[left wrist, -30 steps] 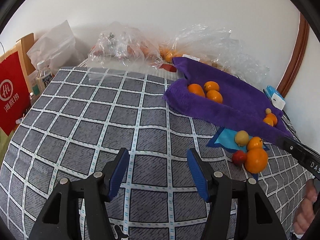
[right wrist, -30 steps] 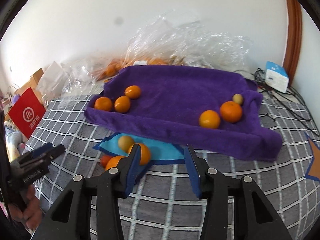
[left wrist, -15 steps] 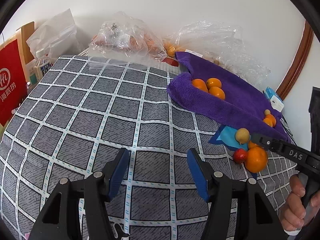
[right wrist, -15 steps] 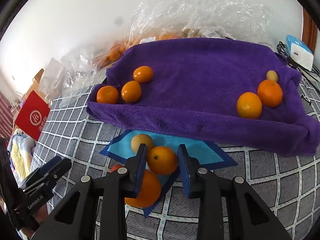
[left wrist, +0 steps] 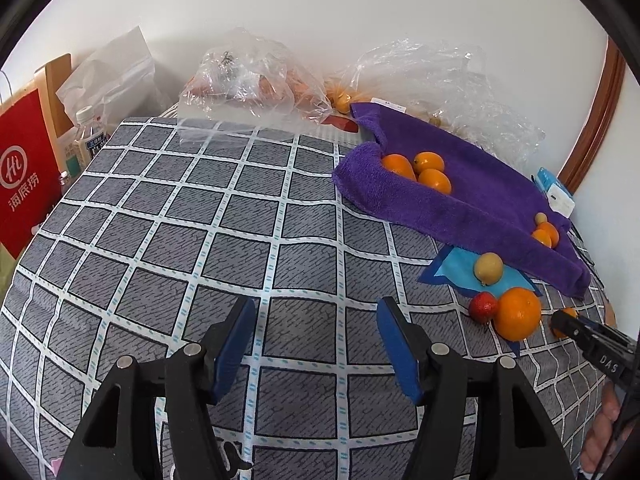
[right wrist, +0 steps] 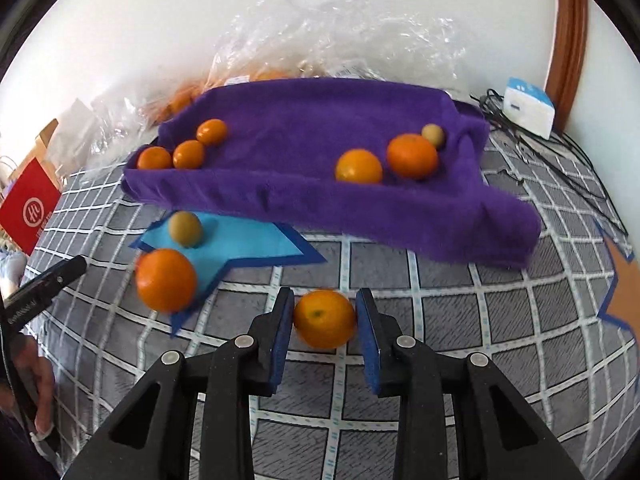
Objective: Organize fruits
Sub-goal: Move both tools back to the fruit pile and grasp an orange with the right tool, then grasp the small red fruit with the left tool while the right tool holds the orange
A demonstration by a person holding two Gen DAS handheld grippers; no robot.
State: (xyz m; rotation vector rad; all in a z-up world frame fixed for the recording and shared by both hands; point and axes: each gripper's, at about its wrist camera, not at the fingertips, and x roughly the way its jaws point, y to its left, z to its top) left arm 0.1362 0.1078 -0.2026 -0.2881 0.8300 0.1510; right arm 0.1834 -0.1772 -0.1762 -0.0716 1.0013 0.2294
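Observation:
My right gripper [right wrist: 325, 308] is shut on a small orange [right wrist: 324, 318], held over the grey checked cover [right wrist: 440, 320] just in front of the blue star patch [right wrist: 248, 244]. On that patch sit a large orange [right wrist: 166, 280] and a yellow-green fruit [right wrist: 185, 229]. A red fruit [left wrist: 483, 307] lies beside the large orange [left wrist: 518, 314]. The purple towel [right wrist: 320, 120] holds three small oranges [right wrist: 188, 154] on its left and two oranges [right wrist: 412, 156] with a small yellowish fruit on its right. My left gripper [left wrist: 315, 308] hangs over bare cover, its jaws opening with nothing between them.
Crumpled clear plastic bags [left wrist: 256, 80] with more fruit lie against the wall behind the towel. A red paper bag [left wrist: 24, 176] and a bottle [left wrist: 86, 136] stand at the left edge. A white and blue box [right wrist: 528, 106] with cables sits far right, near an orange star patch [right wrist: 624, 292].
The right gripper closed on the small orange and drew it off the blue patch toward the near side. The left gripper stayed in place, its jaws slightly wider.

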